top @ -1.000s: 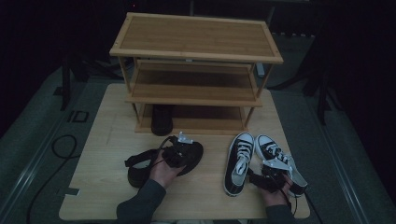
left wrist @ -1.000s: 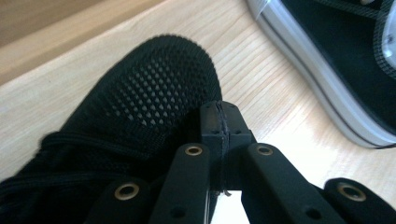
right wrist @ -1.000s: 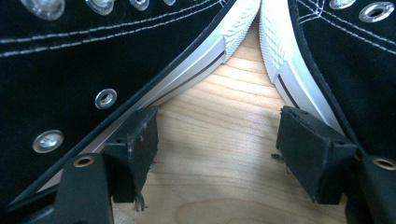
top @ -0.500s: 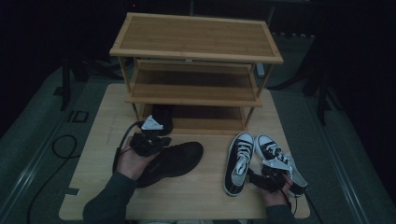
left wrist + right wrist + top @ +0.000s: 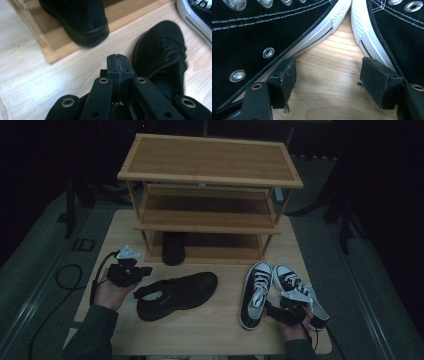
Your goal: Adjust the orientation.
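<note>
Left gripper (image 5: pixel 131 271), seen from the high view, sits at the table's (image 5: pixel 210 335) left edge with its jaws pressed together on nothing, just left of the black shoe (image 5: pixel 176 295), which lies on its sole in front of the rack (image 5: pixel 210 175). A second black shoe (image 5: pixel 174 247) stands on the rack's bottom shelf. At the lower right, the right gripper (image 5: pixel 282 311) rests at the heels of two sneakers (image 5: pixel 255 295), which lie side by side, toes toward the rack.

From the left gripper view, the left gripper (image 5: pixel 117 65) shows both pads flat against each other, empty. Just right of them lies the black shoe (image 5: pixel 160 57) on the table. The shelf shoe's (image 5: pixel 77 22) toe hangs over the rack's low ledge at the upper left, and a sneaker's white sole edge shows in the top right corner.

From the right gripper view, the right gripper (image 5: pixel 328 77) has its jaws spread wide over bare table (image 5: pixel 329 75) in the wedge between the two sneakers. One pad touches the white sole strip of the left-hand sneaker (image 5: pixel 262 30), and the other lies against that of the right-hand sneaker (image 5: pixel 397 32). Nothing is pinched.
</note>
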`<state>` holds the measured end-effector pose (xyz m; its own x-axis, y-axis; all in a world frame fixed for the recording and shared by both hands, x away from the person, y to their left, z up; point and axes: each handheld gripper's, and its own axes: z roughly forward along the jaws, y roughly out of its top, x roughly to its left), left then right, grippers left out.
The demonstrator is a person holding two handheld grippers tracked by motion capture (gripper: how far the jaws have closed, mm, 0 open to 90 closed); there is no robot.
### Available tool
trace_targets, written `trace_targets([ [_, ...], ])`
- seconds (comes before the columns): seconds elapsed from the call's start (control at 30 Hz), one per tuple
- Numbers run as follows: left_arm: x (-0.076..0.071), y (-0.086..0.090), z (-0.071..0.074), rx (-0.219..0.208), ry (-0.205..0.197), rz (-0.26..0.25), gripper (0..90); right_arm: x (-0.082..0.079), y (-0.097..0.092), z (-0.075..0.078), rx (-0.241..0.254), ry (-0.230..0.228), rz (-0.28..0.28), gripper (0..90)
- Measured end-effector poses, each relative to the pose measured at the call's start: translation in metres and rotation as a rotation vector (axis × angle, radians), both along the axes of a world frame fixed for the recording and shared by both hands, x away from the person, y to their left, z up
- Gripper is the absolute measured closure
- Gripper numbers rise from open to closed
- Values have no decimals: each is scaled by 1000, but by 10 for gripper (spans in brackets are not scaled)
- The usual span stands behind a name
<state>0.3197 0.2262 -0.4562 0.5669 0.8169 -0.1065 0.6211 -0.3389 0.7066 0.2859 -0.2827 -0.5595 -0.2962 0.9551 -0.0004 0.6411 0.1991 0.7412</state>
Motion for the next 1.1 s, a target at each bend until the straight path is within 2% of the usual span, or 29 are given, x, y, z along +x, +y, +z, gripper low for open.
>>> trace_targets([
  [0.33, -3, 22, -36, -19, 58, 37, 900, 0, 0, 0, 0, 0, 0, 289],
  [0.73, -20, 26, -64, -15, 78, 53, 900, 0, 0, 0, 0, 0, 0, 289],
  [0.9, -27, 27, -74, -17, 103, 50, 900, 0, 0, 0, 0, 0, 0, 289],
  [0.97, -29, 27, -75, -3, 103, 54, 900, 0, 0, 0, 0, 0, 0, 289],
  [1.1, -31, 27, -74, -5, 106, 53, 900, 0, 0, 0, 0, 0, 0, 289],
])
